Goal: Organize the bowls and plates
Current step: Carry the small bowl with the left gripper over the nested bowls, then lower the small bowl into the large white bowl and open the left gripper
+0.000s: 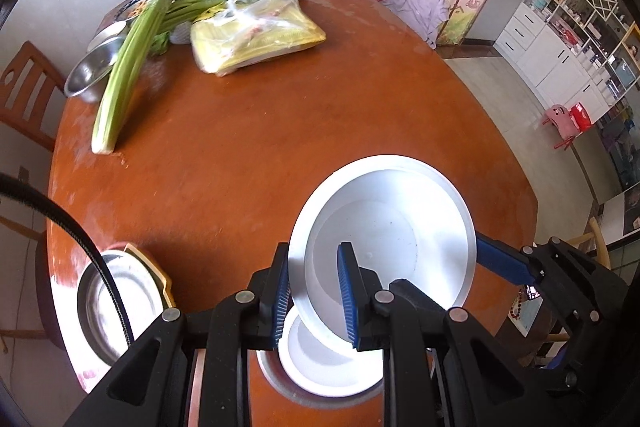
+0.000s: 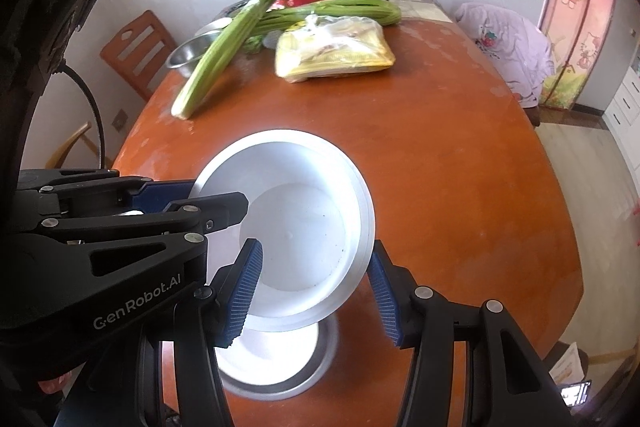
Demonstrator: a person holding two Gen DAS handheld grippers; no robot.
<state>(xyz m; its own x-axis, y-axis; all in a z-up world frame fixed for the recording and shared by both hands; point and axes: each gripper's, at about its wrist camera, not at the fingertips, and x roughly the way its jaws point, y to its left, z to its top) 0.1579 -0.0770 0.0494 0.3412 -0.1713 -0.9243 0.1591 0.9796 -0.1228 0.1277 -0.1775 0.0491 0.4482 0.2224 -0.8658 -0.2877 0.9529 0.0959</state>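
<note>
While lifted: one white plate point(image 1: 384, 227)

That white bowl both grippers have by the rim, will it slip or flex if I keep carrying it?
The white bowl looks rigid, so flex is unlikely. Its glossy, thin rim may slide between the ribbed pads of the left gripper. It hangs tilted, and the right gripper straddles the opposite rim, so uneven hands could tip it.
</note>
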